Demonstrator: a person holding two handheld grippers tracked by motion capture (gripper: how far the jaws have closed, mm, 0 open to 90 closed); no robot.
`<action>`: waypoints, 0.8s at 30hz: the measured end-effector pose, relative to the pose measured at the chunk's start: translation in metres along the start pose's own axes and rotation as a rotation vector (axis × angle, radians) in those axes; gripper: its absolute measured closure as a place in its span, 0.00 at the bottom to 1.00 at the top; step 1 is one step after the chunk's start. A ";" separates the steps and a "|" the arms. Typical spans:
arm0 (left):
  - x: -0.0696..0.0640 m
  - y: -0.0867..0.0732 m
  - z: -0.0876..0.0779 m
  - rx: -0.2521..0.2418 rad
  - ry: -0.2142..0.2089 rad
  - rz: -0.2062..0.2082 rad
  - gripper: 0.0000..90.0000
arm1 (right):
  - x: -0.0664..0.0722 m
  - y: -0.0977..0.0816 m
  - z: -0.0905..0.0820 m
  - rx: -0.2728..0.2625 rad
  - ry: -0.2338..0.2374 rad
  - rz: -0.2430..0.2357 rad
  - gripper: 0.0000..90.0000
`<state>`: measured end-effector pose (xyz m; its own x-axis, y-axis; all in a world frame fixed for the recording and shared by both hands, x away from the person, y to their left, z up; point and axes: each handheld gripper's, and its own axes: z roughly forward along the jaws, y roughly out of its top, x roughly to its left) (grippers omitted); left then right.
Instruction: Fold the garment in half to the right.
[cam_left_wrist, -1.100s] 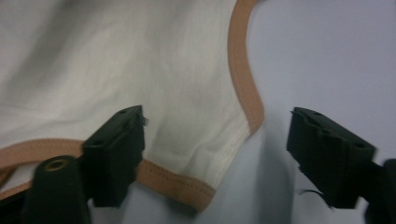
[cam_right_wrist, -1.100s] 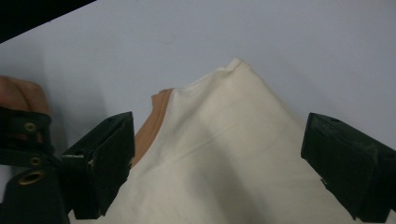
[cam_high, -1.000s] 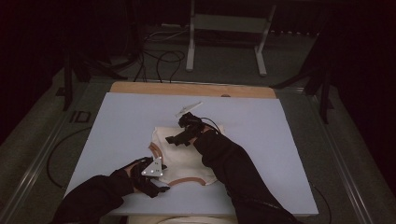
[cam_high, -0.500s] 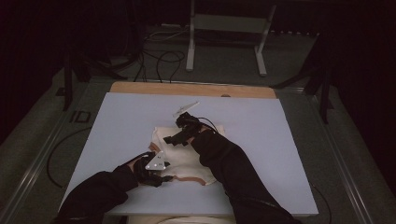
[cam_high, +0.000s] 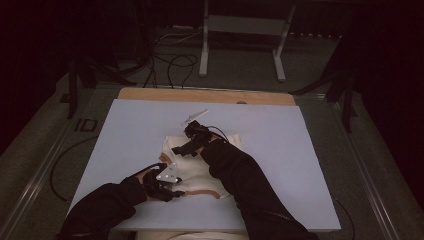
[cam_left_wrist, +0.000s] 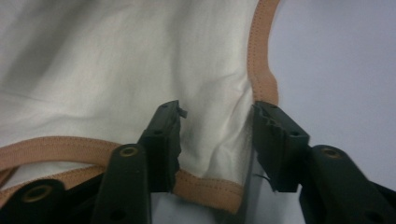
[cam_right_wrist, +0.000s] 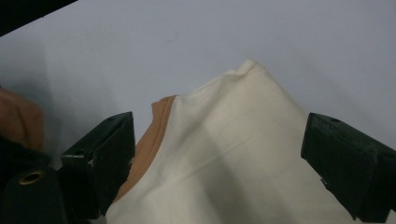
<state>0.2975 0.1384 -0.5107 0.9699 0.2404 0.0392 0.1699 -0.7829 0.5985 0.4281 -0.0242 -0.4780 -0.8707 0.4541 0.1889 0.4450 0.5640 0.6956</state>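
A cream garment with tan trim lies crumpled on the pale blue table. My left gripper sits at its near left corner. In the left gripper view the gripper has its jaws either side of a puckered corner of the garment. The jaws have just been closing and still stand well apart. My right gripper rests on the garment's far side. In the right gripper view the gripper has its jaws spread wide over a raised fold of the garment.
A small white strip lies on the table beyond the garment. A wooden edge runs along the far side. Behind it stand a metal frame and floor cables. Dark sleeves cross the near table.
Both hands have stayed almost where they were on the garment. The right gripper has shifted slightly to the left.
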 end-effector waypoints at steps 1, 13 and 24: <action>0.001 0.000 0.000 -0.007 0.001 -0.006 0.63 | 0.000 0.000 0.002 0.002 0.000 0.001 0.11; 0.002 0.003 0.003 -0.028 0.039 -0.017 0.97 | -0.004 0.006 0.016 0.010 0.002 0.017 0.11; -0.003 0.001 0.003 -0.042 0.070 -0.023 0.99 | -0.011 0.022 0.035 0.027 -0.027 0.020 0.14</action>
<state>0.2952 0.1353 -0.5128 0.9510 0.2987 0.0801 0.1831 -0.7526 0.6325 0.4551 0.0073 -0.4892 -0.8559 0.4836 0.1832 0.4678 0.5729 0.6730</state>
